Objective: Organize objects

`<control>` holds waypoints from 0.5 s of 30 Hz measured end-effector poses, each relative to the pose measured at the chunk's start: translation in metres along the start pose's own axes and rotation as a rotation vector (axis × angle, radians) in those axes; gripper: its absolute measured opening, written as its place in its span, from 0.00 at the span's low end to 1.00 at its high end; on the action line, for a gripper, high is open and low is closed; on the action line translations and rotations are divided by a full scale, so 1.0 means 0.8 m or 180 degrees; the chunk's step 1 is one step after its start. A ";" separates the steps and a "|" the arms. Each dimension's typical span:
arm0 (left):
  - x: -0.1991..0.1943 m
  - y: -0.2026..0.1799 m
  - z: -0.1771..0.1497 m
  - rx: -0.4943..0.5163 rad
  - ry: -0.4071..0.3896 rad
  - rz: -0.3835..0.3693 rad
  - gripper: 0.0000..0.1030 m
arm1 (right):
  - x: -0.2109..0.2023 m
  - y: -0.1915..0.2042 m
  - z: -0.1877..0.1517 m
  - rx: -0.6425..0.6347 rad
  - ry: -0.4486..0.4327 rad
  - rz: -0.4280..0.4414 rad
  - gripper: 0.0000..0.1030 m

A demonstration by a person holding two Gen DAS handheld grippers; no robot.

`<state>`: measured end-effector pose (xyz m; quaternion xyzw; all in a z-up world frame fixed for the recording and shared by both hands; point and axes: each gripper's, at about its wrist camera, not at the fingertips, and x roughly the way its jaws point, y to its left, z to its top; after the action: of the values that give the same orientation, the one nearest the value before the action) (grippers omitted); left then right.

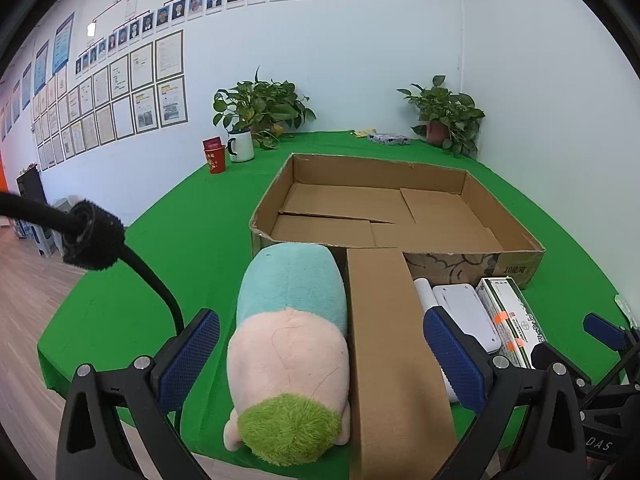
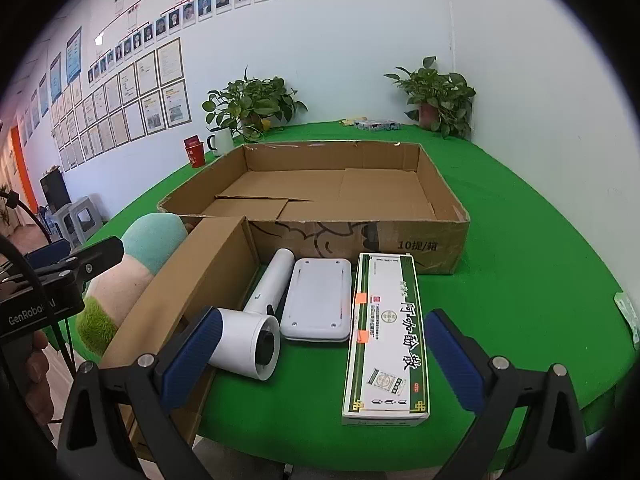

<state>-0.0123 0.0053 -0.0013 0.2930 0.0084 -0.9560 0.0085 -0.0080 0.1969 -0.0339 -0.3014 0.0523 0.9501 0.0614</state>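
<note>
**Both tongs wide, nothing packed yet**

The big cardboard tray (image 2: 436, 204) sits bare beyond both tongs, so the sorting looks barely begun. The left gripper (image 1: 320, 364) hangs with jaws spread wide and holding nothing; between and just below its pads lie the plush toy (image 1: 290, 360) and, touching the toy's right side, a long brown cardboard box (image 1: 394, 356). Both run lengthwise straight ahead, away from the tongs toward the tray, so the jaws already stand across their short width. The toy is soft, with a teal far end, a pale pink middle and a fuzzy green near end.

The right gripper (image 2: 322, 360) is likewise wide apart and empty. Ahead of it, in a row on the green cloth (image 2: 520, 280), lie a white hair dryer (image 2: 256, 320) by its left pad, a white flat device (image 2: 316, 300) in the middle, and a green-and-white medicine carton (image 2: 386, 340) nearer the right pad. The carton's long axis also points toward the tray.

By my judgement, each hand is nearer its own group: left for toy and brown box, right for the three white items.
</note>
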 end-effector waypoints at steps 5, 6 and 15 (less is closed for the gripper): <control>0.006 0.003 -0.002 -0.0075 0.0108 0.0008 1.00 | -0.001 0.010 -0.001 -0.0149 0.0016 -0.0058 0.98; 0.007 0.004 -0.003 -0.0081 0.0129 -0.0006 1.00 | 0.000 0.012 0.000 -0.0169 0.0026 -0.0068 0.98; 0.007 0.004 0.000 -0.0059 0.0207 -0.0028 1.00 | 0.009 0.011 0.001 -0.0175 0.0081 -0.0108 0.98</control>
<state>-0.0170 0.0017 -0.0048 0.3238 0.0188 -0.9459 0.0067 -0.0157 0.1888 -0.0366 -0.3158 0.0218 0.9461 0.0684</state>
